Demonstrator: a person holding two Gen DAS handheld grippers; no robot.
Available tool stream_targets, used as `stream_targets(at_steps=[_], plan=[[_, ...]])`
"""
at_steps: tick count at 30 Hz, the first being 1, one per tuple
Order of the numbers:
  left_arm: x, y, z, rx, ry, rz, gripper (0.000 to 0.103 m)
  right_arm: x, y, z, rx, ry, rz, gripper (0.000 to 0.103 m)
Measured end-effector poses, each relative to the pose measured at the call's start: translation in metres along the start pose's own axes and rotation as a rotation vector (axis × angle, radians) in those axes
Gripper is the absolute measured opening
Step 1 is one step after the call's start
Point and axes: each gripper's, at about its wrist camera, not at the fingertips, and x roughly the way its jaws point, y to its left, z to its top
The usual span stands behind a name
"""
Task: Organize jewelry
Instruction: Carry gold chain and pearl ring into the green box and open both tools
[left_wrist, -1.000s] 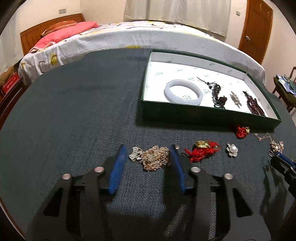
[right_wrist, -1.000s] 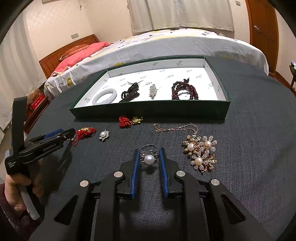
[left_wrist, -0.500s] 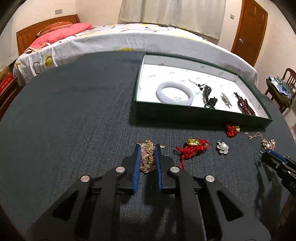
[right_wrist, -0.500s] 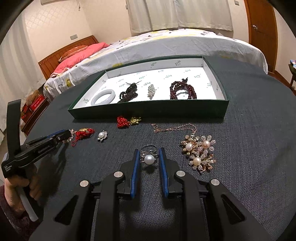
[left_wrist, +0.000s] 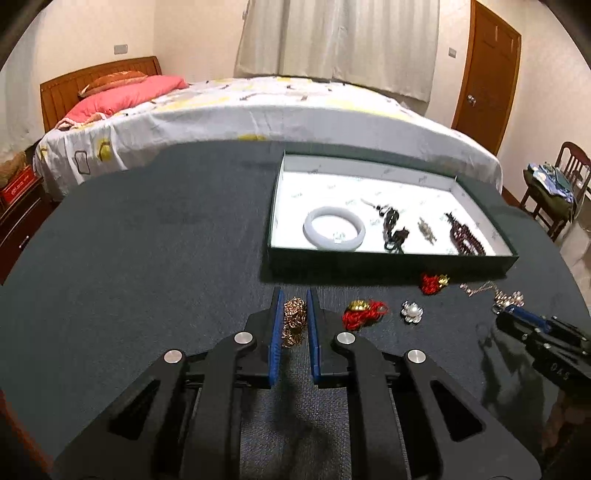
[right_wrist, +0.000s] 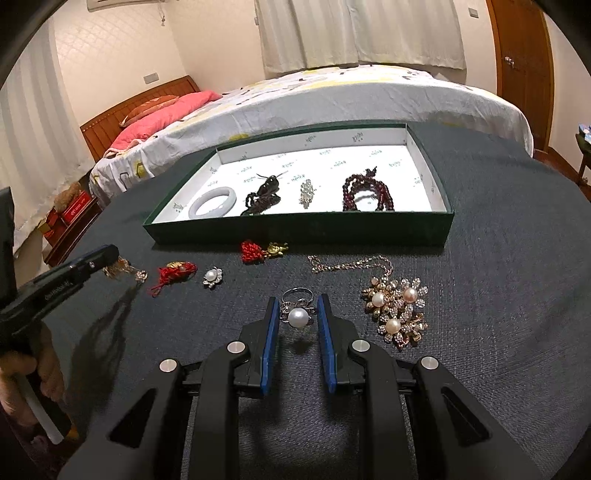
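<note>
Left hand-held gripper pinches gold chain, bunched lengthwise along its fingers.

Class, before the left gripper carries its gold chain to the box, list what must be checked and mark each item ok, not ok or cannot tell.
1. Left gripper shut on gold chain: ok.
2. Chain lifted off the table: cannot tell.
3. Free floor in the box left of the white bangle: ok.
4. Right gripper out of the path: ok.
5. Right gripper gripping the pearl ring: cannot tell.

Gold chain partly behind blue fingers
</note>
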Motion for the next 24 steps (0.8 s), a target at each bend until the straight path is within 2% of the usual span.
stream_targets(at_steps=[24], plan=[[-0.066, -0.015, 0.045, 0.006, -0.18, -0.036, 0.012, -0.047, 0.01, 0.027, -0.018, -0.124, 0.013, 0.022]])
